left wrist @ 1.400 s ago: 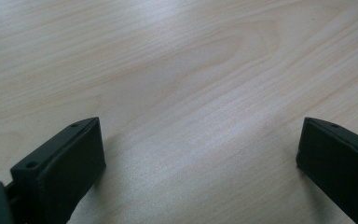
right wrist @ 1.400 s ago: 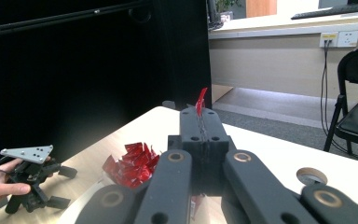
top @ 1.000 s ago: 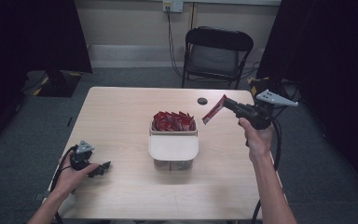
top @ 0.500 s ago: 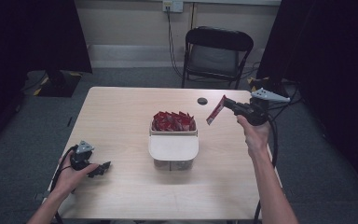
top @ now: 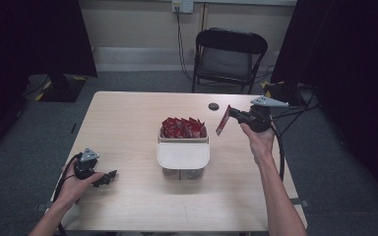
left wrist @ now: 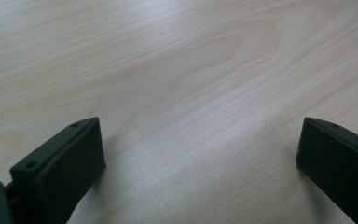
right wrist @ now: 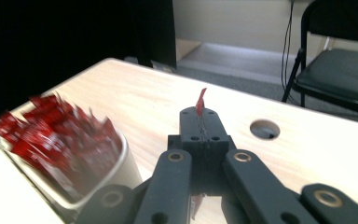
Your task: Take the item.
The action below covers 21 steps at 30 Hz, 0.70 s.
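Right gripper, jaws clamped on a red packet, now lower and closer to the white container than a second ago. The packet sticks out beyond the jaw tips; more red packets fill the container beside them. Left gripper, unmoved, jaws wide apart over bare tabletop. No writing is legible.
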### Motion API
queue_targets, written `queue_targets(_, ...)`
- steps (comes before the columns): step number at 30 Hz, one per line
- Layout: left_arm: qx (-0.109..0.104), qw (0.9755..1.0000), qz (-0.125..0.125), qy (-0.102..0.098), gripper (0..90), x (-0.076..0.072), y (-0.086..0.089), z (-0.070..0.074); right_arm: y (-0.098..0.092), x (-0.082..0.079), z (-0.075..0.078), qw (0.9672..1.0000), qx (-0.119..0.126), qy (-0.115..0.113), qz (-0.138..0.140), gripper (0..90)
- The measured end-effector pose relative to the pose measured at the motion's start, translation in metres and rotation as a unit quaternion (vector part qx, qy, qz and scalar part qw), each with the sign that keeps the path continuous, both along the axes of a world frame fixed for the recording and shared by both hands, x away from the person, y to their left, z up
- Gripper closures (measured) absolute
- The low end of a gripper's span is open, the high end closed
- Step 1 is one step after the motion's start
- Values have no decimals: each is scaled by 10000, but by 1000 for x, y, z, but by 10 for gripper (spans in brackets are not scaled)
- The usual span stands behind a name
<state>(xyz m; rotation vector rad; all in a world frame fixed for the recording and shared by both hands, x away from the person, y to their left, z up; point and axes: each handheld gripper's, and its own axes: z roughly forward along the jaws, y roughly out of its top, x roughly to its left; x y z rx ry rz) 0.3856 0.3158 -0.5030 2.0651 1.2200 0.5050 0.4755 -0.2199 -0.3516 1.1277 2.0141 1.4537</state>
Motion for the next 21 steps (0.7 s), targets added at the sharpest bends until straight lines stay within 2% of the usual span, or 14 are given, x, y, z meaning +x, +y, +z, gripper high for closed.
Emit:
queue_targets(11, 2, 10000, 2, -4, 2, 0, 0, 0, 6, 12, -30, 9988, -355, 320, -90, 900)
queue_targets(15, 5, 10000, 2, -5, 2, 0, 0, 0, 6, 14, -35, 9985, -392, 369, -111, 900)
queue_targets(21, 4, 10000, 4, -5, 3, 0, 0, 0, 13, 12, -38, 9969, -703, 343, -84, 900)
